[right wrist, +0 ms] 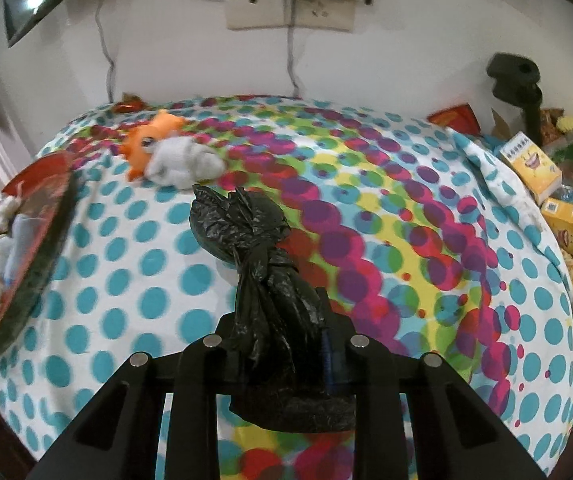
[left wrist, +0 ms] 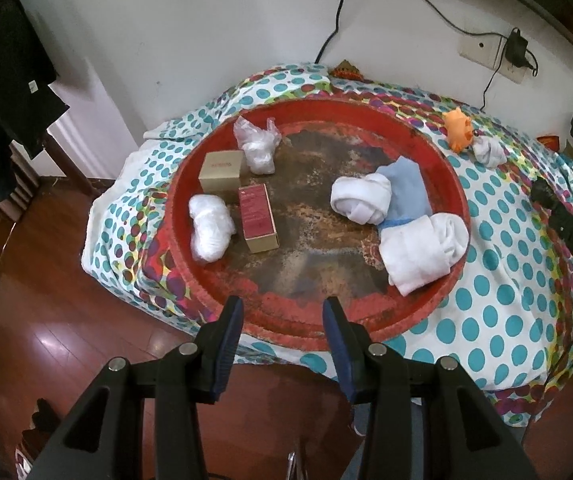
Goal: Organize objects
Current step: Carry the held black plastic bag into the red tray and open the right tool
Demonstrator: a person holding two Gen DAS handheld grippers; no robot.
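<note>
Left gripper (left wrist: 282,320): hovering at the red tray's (left wrist: 446,160) near rim, jaws apart, empty
Right gripper (right wrist: 282,320): clamping a black bag (right wrist: 262,264) right of the tray; orange toy (right wrist: 146,144) lying beyond

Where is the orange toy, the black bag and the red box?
orange toy (right wrist: 146,142), right wrist view, its face.
black bag (right wrist: 262,264), right wrist view, its knotted neck.
red box (left wrist: 257,216), left wrist view, its top face.

Left tool (left wrist: 282,312) parted, empty; right tool (right wrist: 282,300) clamped.
</note>
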